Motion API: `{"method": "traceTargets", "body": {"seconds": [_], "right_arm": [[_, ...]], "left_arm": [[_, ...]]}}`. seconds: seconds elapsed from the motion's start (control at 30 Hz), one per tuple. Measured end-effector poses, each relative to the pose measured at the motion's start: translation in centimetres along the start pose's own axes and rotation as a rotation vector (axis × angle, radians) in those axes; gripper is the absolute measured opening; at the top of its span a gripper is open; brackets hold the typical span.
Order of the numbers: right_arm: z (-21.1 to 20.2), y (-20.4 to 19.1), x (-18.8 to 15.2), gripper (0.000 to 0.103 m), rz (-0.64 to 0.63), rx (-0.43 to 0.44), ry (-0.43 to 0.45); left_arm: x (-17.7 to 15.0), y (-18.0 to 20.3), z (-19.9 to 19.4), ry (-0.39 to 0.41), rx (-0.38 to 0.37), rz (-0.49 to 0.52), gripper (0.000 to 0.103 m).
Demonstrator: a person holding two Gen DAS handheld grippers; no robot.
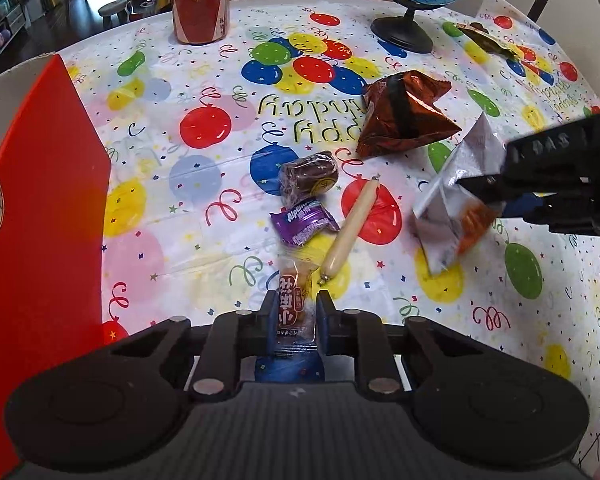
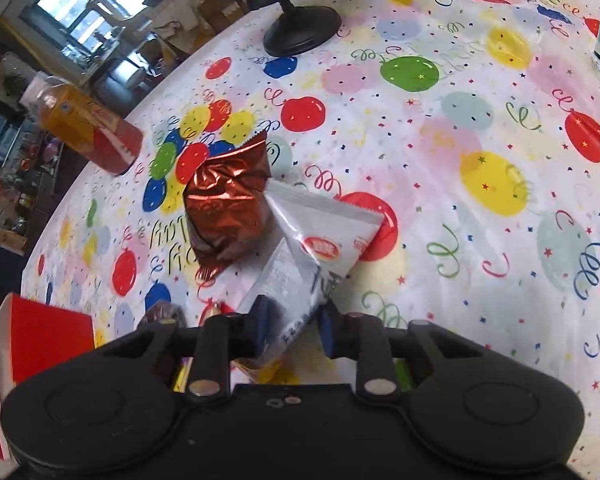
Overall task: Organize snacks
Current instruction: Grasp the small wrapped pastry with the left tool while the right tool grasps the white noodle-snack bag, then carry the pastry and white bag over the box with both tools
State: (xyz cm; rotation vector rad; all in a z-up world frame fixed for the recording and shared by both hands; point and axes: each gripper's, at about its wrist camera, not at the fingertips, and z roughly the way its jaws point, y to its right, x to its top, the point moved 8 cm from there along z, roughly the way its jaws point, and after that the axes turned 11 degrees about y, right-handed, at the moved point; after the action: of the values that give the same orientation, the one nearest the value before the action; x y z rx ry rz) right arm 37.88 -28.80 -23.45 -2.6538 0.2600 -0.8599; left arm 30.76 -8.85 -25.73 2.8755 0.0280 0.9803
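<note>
red box: stiff card, stands at the table's left edge; likely where the snacks go.
brown foil bag: puffy and crinkly, mid-table; best pinched by a sealed seam.
silver packet: light, slick film, toward the table's right side; right gripper has it nipped by one end, jaws nearly together. It may swing or slip.
sausage stick: firm, smooth, rolls; grasp across its middle.
purple candy: small, flat wrapper tails offer a hold.
orange snack bar: light, near the table's front edge; left gripper is clamped on it.
</note>
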Motion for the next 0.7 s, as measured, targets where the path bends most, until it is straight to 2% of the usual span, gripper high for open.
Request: {"method": "traceTargets", "body": {"seconds": [0.17,0.37,0.7], "right_arm": [[-2.4,-0.6,-1.1,0.015,-0.095,0.030,0.020],[-5.5,-1.8,-2.6,0.015,-0.184,0.054,0.010],[-10.1,-6.1,-3.2,0.015,-0.291,0.097,0.049]], "left_arm": [[-0.4,0.1,-0.6,-0.008,-0.012,-0.015,0.018],[-0.9,0.4,-2.7,-0.007,-0.041,-0.034,0.018],[-0.7,0.1,-8.1,0.057,-0.064,-0.044,0.018]]}}
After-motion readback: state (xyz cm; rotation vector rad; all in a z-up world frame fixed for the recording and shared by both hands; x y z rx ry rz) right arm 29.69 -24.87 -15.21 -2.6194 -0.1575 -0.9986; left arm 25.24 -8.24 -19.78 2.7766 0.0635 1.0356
